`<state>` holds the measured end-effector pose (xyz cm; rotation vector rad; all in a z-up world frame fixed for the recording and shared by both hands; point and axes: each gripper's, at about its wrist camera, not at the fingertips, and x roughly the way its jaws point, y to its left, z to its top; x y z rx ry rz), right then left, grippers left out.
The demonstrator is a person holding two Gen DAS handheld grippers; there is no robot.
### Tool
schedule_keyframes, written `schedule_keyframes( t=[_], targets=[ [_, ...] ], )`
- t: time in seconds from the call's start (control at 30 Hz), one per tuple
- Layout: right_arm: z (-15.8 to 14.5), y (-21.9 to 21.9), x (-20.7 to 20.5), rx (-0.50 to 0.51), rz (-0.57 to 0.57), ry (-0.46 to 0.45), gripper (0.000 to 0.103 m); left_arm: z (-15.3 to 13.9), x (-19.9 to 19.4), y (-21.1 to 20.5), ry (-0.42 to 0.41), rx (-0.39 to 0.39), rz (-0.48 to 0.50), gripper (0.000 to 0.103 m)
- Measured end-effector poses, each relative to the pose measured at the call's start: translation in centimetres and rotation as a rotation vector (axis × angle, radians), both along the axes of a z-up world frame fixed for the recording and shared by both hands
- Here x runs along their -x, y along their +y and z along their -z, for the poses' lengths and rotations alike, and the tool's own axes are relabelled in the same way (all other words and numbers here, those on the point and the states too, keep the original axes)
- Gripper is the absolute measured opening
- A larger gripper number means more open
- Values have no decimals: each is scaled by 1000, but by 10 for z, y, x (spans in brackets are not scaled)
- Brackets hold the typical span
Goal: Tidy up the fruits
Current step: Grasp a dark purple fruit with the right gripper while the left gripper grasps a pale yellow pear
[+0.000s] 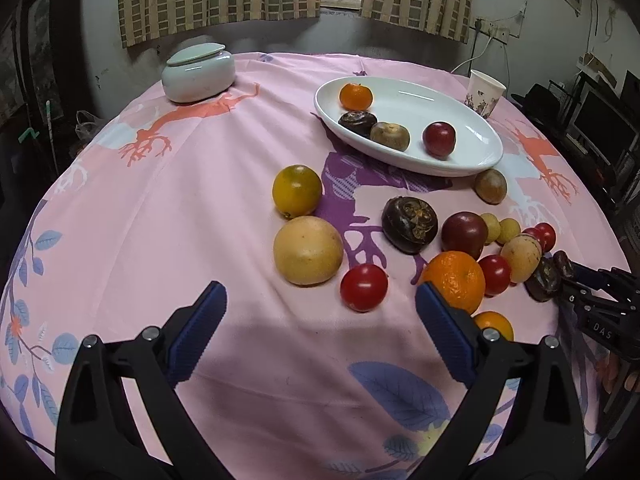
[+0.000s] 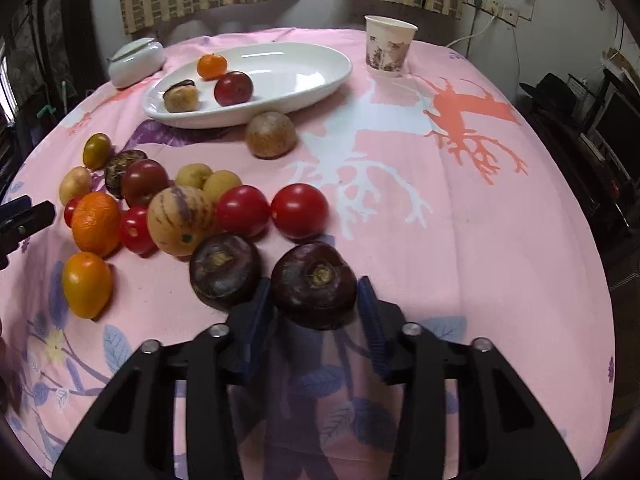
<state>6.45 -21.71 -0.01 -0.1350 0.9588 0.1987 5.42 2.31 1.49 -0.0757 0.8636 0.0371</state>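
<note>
A white oval plate (image 1: 460,112) (image 2: 300,68) holds a small orange, a red plum and two brown fruits. Loose fruit lies on the pink cloth in front of it: tomatoes, oranges, a large yellow fruit (image 1: 308,250), dark purple fruits. My right gripper (image 2: 314,294) is low over the cloth, its blue pads against both sides of a dark purple fruit (image 2: 316,272). Another dark purple fruit (image 2: 224,270) sits just to its left. My left gripper (image 1: 320,296) is open with only cloth between its fingers. A red tomato (image 1: 364,287) lies just beyond its tips, and an orange (image 1: 456,280) is behind its right finger.
A lidded pale ceramic jar (image 1: 198,74) stands at the back left and a paper cup (image 1: 484,94) (image 2: 388,46) behind the plate. Curtains and a window lie beyond the table. Dark furniture stands off the right edge.
</note>
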Motion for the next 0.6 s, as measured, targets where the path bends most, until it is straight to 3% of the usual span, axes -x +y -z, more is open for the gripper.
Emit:
schedule_keyframes(
  t=[0.1,0.33,0.6],
  targets=[
    [-5,1,4,14,-14,-21,42,2,0,-2,9,11,12,97],
    [-39,1,27,-71,-73,-112,42,6,1,-9,22,-2,41,97],
    [-36,8,31,-76,-105,-99,42,12,-4,11,52,7,-32,97]
  ],
)
